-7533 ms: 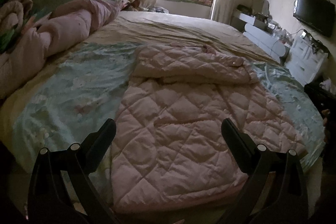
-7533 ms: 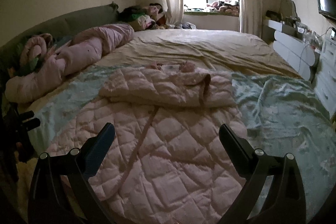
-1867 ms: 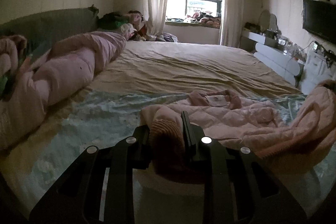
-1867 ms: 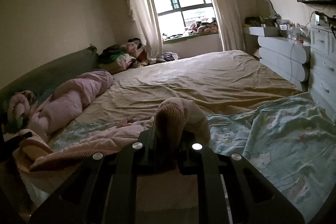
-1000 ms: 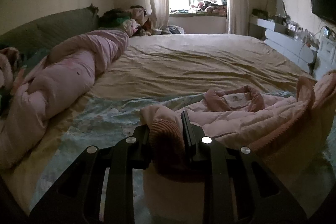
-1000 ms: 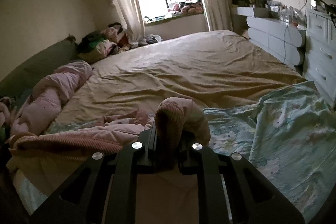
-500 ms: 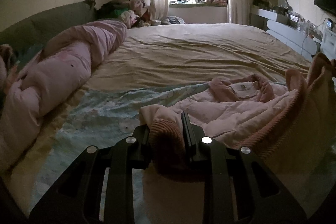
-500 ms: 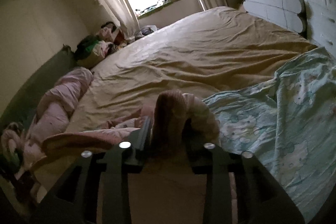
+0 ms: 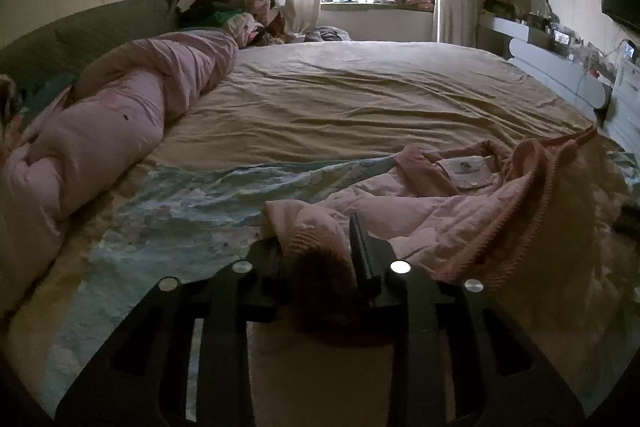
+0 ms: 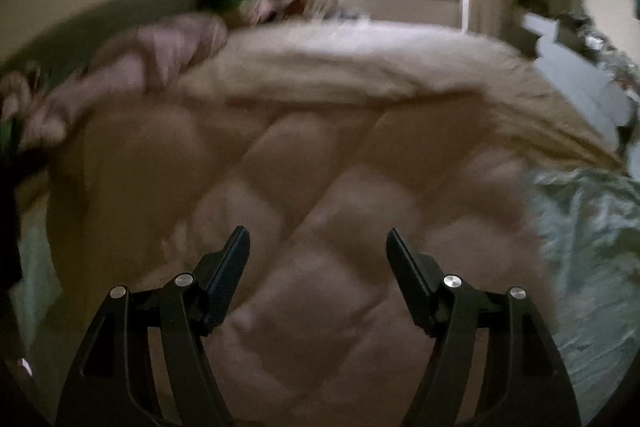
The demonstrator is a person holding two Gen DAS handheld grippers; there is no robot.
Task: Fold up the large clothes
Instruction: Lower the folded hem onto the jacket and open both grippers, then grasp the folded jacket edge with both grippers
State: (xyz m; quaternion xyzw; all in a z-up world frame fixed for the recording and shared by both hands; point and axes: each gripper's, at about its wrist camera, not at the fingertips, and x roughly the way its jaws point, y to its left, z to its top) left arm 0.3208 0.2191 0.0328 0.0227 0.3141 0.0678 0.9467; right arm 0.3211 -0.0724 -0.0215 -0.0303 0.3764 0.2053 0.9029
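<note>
I see the bed (image 9: pixel 360 99) stretching wide, its near end cut off by both rigs. The pink quilted jacket (image 9: pixel 460 203) lies on the bed's near end; my right view is smeared, its quilting barely readable. My left gripper (image 9: pixel 320 243) is opening its jaws, a jacket fold between them. My right gripper (image 10: pixel 318 247) is opening, jaws clear of cloth.

Right wrist view motion-blurred; quilted jacket (image 10: pixel 304 211) smeared, hem cut off at bottom edge.
</note>
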